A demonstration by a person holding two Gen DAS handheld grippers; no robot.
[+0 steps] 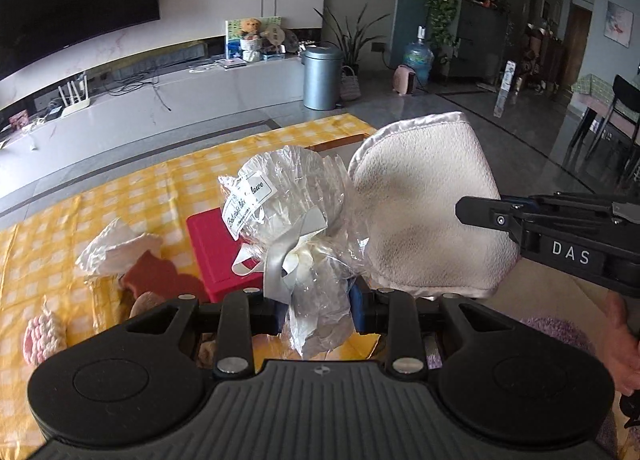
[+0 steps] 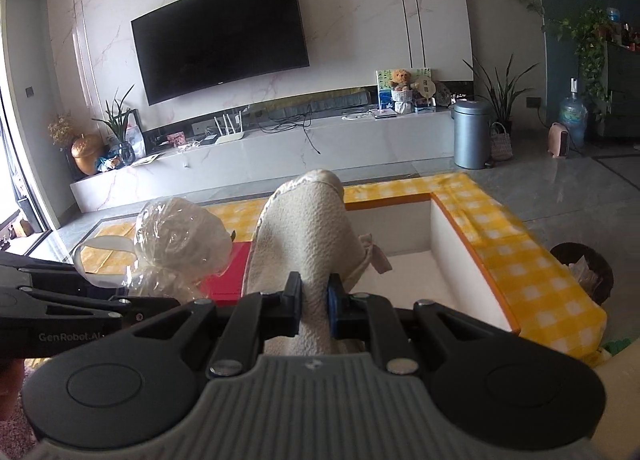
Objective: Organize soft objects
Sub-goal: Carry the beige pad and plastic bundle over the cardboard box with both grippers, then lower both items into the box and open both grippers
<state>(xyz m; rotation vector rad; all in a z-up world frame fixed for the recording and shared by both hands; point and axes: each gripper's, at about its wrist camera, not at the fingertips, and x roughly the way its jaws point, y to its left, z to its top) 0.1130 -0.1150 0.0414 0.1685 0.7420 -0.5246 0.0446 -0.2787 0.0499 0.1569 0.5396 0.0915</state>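
Left gripper (image 1: 320, 310) pinching the gathered neck of a cellophane-wrapped bundle (image 1: 294, 204), jaws closing on the crinkled wrap just under a silver ribbon (image 1: 280, 260); contents blurring behind the glare, only a white label with partly readable script showing. Right gripper (image 2: 314, 306) clamping a cream fleece cloth (image 2: 310, 228), jaws nearly pressed together on the fold, lower end of the cloth disappearing behind the gripper body. Both things being held up in the air, side by side and just about touching, above a desk draped in a yellow checked cloth (image 1: 132, 188).

Lying below on the desk, partly hidden by the bundle: a red box (image 1: 210, 244), cut off on its right side. Left of it, a crumpled white wrapper (image 1: 106, 252) resting on a brown shape (image 1: 156, 276) too covered to identify, and a pink crocheted piece (image 1: 40, 336) at the gripper's edge. In the right wrist view, a white open box (image 2: 452, 244) with orange rim sitting beneath the fleece cloth, its near corner hidden behind the gripper. Part of a hand (image 1: 622, 348) showing at the right border of the left wrist view.
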